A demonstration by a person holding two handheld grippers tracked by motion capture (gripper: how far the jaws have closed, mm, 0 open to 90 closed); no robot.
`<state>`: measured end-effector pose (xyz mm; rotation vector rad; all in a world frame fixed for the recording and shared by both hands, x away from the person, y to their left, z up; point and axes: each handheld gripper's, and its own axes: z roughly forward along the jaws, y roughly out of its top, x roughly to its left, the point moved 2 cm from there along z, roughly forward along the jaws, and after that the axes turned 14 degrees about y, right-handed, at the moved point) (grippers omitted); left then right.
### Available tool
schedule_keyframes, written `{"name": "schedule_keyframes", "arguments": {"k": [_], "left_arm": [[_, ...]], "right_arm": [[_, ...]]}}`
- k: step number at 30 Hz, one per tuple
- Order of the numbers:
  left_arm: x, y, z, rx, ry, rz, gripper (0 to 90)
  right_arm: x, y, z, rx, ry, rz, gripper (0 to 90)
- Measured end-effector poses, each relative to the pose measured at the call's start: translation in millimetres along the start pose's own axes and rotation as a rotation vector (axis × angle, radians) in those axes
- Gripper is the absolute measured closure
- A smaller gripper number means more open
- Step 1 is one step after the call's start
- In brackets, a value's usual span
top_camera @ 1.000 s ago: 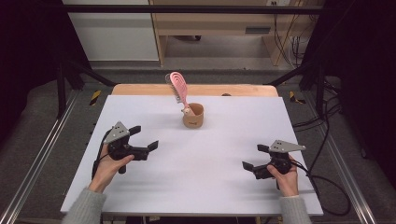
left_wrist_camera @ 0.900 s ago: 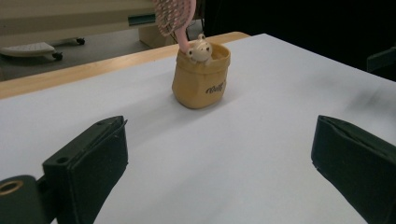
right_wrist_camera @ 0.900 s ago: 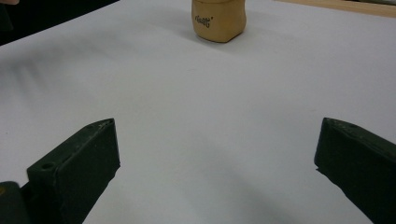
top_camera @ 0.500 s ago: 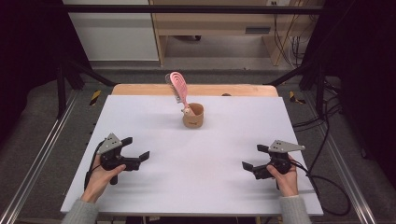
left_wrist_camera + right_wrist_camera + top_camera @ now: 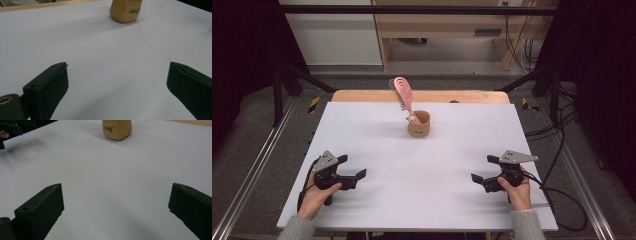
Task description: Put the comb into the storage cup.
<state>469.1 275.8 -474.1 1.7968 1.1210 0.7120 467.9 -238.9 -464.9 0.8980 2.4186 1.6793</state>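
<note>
Left gripper (image 5: 354, 175): sitting low at the 7 o'clock area of the white table (image 5: 377, 130), held in the person's left hand (image 5: 314, 196); jaws standing wide apart with bare tabletop between them, gripping nothing.
Right gripper (image 5: 479, 179): sitting at the 4 o'clock area of the table, held in the right hand (image 5: 517, 192); jaws spread wide, holding nothing.
Tan cup (image 5: 419, 124): standing upright at the 12 o'clock side of the table, well apart from both grippers; dark lettering is showing on its wall in the left gripper view (image 5: 125, 10) and the right gripper view (image 5: 117, 129), too small to read.
Pink hairbrush (image 5: 403, 92): resting handle-down in the cup, leaning toward 11 o'clock, head sticking out above the rim.
Wooden board (image 5: 362, 95): lying along the far edge, apparently under the white surface.
</note>
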Motion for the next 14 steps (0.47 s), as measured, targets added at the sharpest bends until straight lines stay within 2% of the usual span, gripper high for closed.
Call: {"name": "schedule_keyframes", "arguments": {"k": [14], "left_arm": [[3.0, -4.8, -7.2, -0.003, -0.012, 0.008, 3.6]], "right_arm": [[-0.6, -1.8, 3.1, 0.014, 0.003, 0.007, 0.4]]}}
